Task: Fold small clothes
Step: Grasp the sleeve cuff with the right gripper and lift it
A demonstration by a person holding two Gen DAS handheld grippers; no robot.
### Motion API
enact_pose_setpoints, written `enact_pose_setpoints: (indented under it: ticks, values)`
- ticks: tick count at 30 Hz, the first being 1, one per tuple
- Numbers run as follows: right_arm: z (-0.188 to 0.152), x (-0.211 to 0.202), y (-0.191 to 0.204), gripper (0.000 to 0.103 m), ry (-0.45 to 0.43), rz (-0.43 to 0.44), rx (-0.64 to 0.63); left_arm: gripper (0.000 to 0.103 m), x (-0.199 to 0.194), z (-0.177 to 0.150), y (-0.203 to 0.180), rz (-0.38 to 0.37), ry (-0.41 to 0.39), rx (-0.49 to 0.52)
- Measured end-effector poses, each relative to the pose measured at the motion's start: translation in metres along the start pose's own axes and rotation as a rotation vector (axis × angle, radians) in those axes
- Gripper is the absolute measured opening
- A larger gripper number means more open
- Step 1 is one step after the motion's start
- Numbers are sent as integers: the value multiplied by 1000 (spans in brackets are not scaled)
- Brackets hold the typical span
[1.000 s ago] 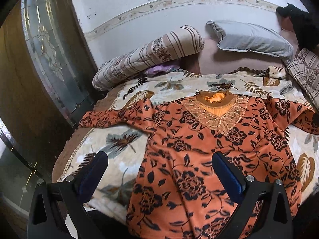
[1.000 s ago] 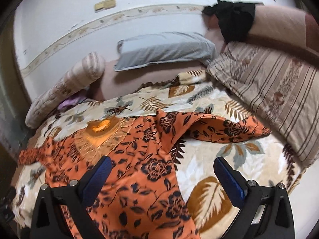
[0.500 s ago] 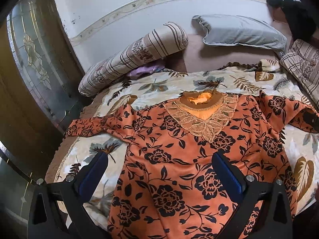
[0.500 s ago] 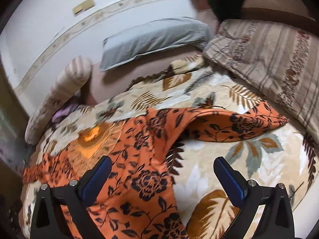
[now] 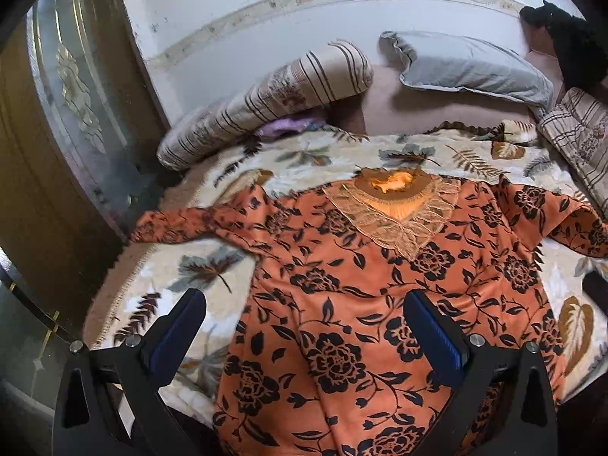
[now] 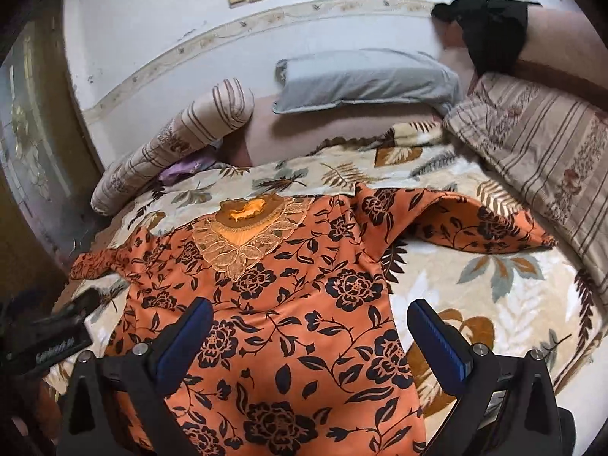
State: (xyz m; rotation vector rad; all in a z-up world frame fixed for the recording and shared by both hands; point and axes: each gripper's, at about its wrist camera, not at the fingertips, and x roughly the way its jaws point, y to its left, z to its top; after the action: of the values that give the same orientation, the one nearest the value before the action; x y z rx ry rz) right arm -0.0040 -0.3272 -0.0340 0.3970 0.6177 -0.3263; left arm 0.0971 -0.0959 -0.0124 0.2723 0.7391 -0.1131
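Note:
An orange top with black flowers and a lace collar lies spread face up on the bed, both sleeves out to the sides; it also shows in the right wrist view. My left gripper is open and empty, hovering above the top's lower left part. My right gripper is open and empty above the top's lower right part. The left sleeve reaches the bed's left edge. The right sleeve lies partly folded over itself. The left gripper's body shows at the left of the right wrist view.
A leaf-print blanket covers the bed. A striped bolster, a grey pillow and a striped quilt lie at the head and right side. A black cloth hangs on the headboard. A door stands close left.
Both grippers shifted over the top; the right one swung left, so more of the garment's body lies under it. Both stayed open and the top did not move.

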Motion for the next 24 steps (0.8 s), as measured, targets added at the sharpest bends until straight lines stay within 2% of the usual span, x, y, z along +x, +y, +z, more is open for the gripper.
enact_pose_setpoints:
  ticks: [3,5,8,12,14,17,19,21,24]
  values:
    - [17,21,-41,103,29,94,192,103,33,2,-3,-98,155,-9]
    - [27,41,-83,103,18,145,371,103,58,3,-10,-116,227,-10]
    - [34,76,-152,103,1,190,647,103,77,4,-21,-121,267,7]
    - [25,126,-247,102,25,340,1038,103,92,5,-34,-134,288,25]
    - [18,140,-286,97,10,363,1197,103,102,6,-39,-142,318,22]
    - [21,140,-321,90,-46,298,1278,103,115,8,-46,-145,343,18]
    - [24,140,-336,89,-38,253,1306,103,120,9,-52,-130,340,34]
    - [24,146,-347,81,-23,225,1345,103,124,10,-55,-128,339,48]
    - [34,151,-352,49,0,154,1300,103,126,10,-60,-130,341,55]
